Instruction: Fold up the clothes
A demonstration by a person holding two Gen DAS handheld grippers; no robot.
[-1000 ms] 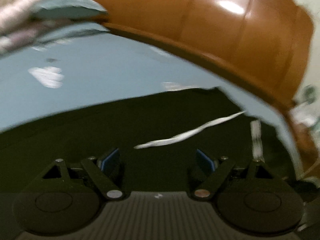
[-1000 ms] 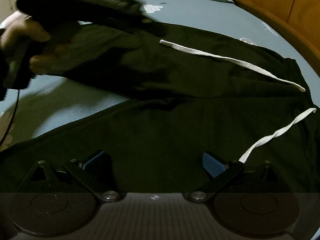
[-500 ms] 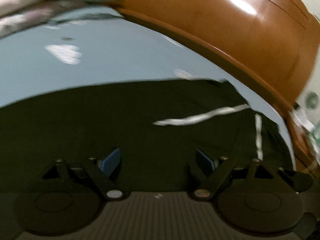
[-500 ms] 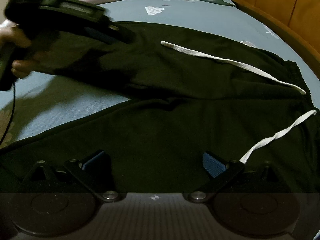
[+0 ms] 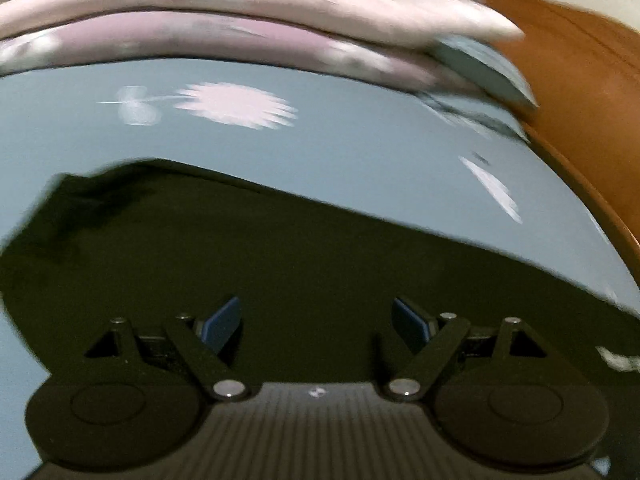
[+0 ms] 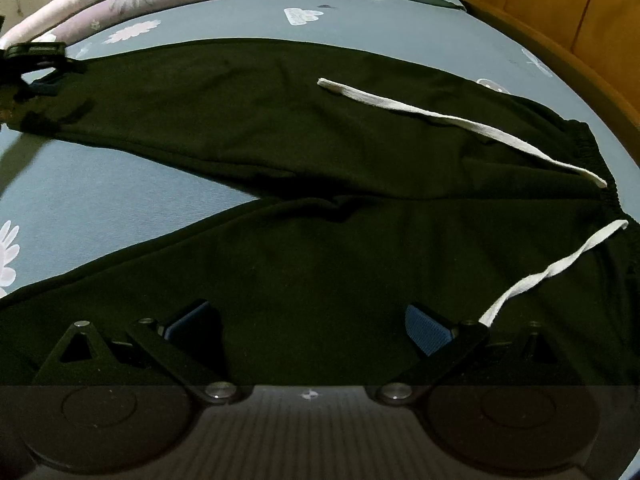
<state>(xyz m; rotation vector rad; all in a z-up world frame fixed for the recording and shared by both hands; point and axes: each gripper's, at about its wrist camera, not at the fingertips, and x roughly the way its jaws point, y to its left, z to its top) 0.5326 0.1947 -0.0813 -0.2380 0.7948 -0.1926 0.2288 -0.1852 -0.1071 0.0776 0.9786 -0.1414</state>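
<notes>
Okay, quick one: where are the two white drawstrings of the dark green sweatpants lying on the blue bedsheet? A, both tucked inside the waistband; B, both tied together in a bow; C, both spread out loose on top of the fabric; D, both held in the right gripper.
C: in the right wrist view the two white drawstrings lie apart and untied on the dark green sweatpants, and the open right gripper holds nothing.

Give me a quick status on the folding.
Both jaws open, empty. Dark green drawstring trousers flat on blue floral bedsheet, unfolded. White drawstrings loose on top.
</notes>
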